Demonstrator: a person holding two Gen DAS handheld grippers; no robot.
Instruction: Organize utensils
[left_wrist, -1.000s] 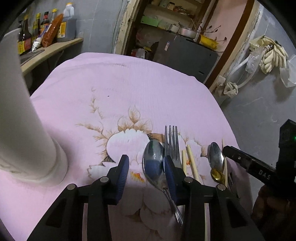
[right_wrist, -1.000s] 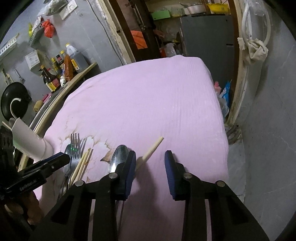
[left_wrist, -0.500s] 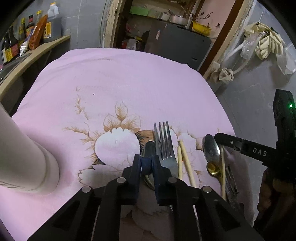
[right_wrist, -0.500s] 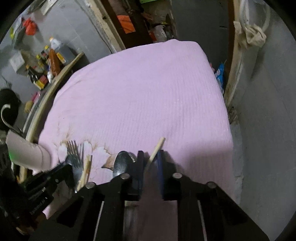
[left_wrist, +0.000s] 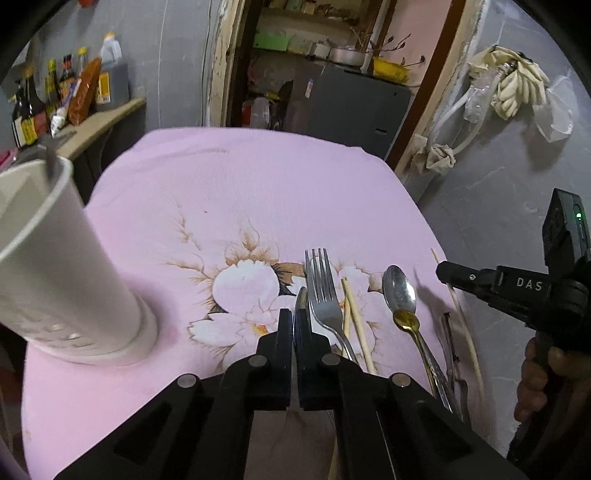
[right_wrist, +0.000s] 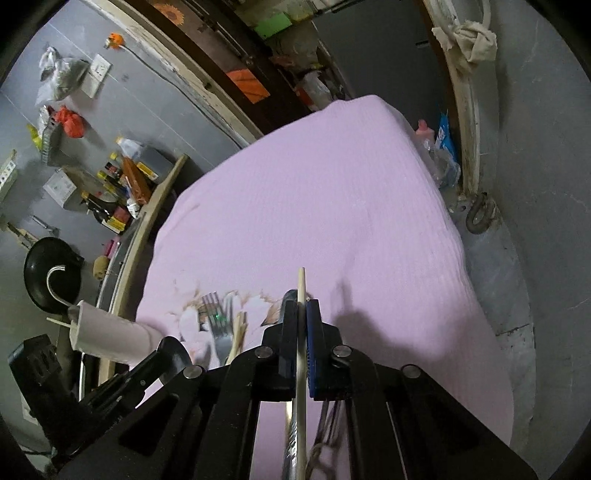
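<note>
Left fingers (left_wrist: 284, 332) pinch spoon (left_wrist: 300, 300) edge-on, right fingers (right_wrist: 313, 325) grip chopstick (right_wrist: 301, 291); thin holds may twist loose before the cup (left_wrist: 55, 266)

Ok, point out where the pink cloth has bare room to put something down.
Bare: the far half of the pink floral tablecloth, beyond the steel fork. Crowded: the near right, with fork, wooden chopsticks and gold-necked spoon; near left, the tall white cup.

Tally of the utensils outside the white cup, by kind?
Silver metal spoons: 2, a plain spoon in the left gripper and a gold-necked spoon lying on the cloth
Silver metal fork: 1
Wooden chopsticks: 3, a lying pair and a held chopstick in the right gripper
Total: 6
</note>
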